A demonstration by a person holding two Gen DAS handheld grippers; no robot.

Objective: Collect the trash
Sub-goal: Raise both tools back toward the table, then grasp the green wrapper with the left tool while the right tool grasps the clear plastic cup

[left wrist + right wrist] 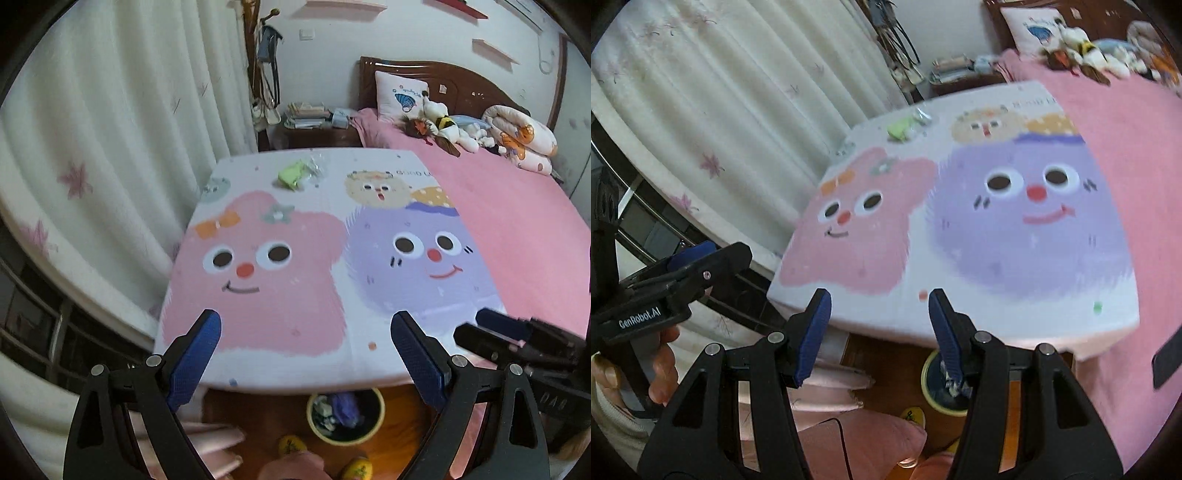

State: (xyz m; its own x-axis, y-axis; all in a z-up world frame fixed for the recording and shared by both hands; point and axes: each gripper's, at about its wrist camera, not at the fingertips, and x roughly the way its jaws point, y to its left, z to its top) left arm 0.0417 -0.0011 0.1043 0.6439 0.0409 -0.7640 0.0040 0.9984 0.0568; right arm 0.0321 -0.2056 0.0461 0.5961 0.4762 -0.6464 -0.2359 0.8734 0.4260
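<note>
The table (369, 354) is white and printed with a pink cartoon face with an orange bow and a red nose, beside a purple face with a red nose, and a green crumpled paper (291, 176) lies on it. The bed sheet (517, 221) is plain pink, and the curtain (110, 147) is cream white with pale pink leaves. Each gripper (306, 325) is black with blue pads, and the bin (345, 413) has a yellow rim.
</note>
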